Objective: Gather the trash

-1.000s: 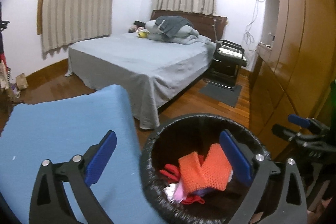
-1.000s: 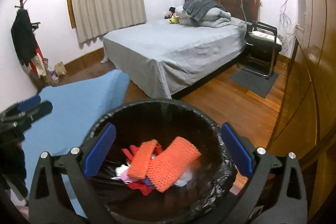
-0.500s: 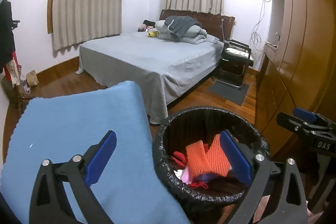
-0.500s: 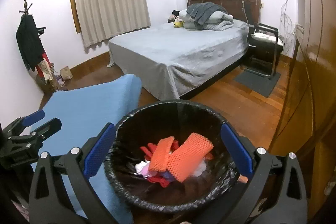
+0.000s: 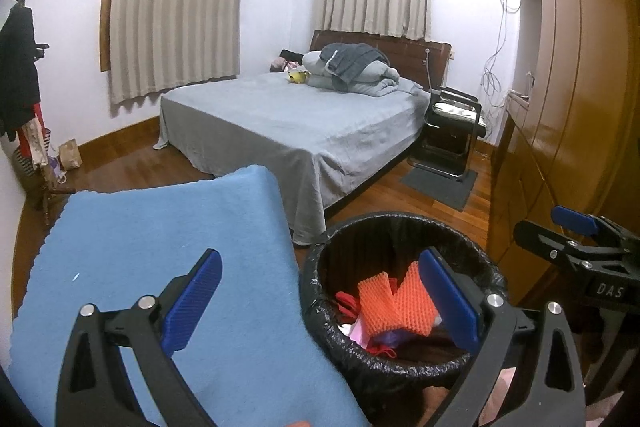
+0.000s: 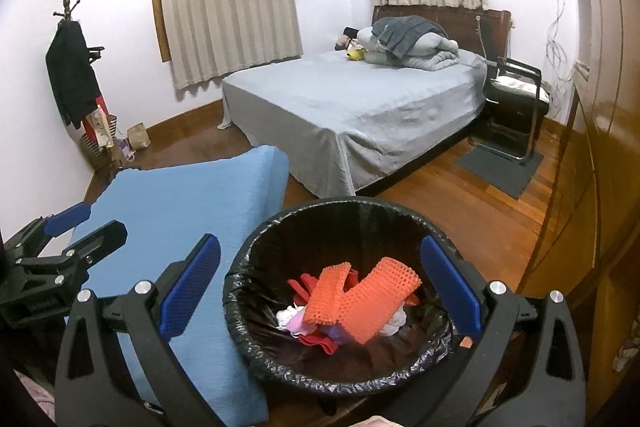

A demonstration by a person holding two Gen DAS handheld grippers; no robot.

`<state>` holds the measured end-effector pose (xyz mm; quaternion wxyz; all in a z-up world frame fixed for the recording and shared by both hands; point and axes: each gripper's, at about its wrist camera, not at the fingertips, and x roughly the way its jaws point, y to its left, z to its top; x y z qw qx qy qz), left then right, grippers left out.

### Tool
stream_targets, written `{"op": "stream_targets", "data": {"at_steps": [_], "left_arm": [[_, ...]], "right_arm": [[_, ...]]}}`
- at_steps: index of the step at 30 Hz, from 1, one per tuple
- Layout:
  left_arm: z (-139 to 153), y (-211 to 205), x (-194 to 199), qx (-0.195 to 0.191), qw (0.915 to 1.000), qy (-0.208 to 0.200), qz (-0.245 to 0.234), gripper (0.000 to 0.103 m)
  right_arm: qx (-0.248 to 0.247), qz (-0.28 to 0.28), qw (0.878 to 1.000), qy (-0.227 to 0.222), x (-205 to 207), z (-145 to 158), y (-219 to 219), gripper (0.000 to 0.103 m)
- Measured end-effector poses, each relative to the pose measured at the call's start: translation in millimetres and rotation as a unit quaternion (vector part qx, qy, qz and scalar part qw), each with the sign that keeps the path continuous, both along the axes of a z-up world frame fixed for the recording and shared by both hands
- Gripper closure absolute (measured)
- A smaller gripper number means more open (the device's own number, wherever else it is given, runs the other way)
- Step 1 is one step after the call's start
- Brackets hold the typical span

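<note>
A round bin lined with a black bag (image 5: 320, 291) (image 6: 256, 343) stands on the floor beside a blue-covered surface (image 5: 160, 251) (image 6: 180, 211). Inside lie orange foam netting (image 5: 394, 303) (image 6: 360, 299) and red, white and pink scraps. My left gripper (image 5: 320, 301) is open and empty, above the bin's left rim and the blue cover. My right gripper (image 6: 320, 291) is open and empty, above the bin. Each gripper shows at the edge of the other's view, the right one (image 5: 580, 239) and the left one (image 6: 68, 231).
A bed with a grey sheet (image 5: 296, 123) (image 6: 360, 107) stands ahead on the wood floor. A wooden wardrobe (image 5: 568, 107) lines the right side. A black chair (image 5: 452, 131) and a grey mat (image 5: 440, 183) are by the bed. A coat stand (image 6: 76, 79) is at the left wall.
Both grippers have pulled back and risen from the bin, which now looks smaller and further below. Both stay open and empty.
</note>
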<state>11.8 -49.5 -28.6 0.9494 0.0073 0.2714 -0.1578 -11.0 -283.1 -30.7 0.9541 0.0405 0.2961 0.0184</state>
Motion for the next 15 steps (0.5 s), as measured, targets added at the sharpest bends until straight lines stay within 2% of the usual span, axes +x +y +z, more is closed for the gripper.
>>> {"op": "stream_targets", "data": {"at_steps": [15], "left_arm": [[3.8,6.9,-2.7,-0.003,1.0000,-0.005,0.006,0.006]], "right_arm": [[-0.003,0.011,1.000,0.000,0.1,1.3,13.4,0.006]]}}
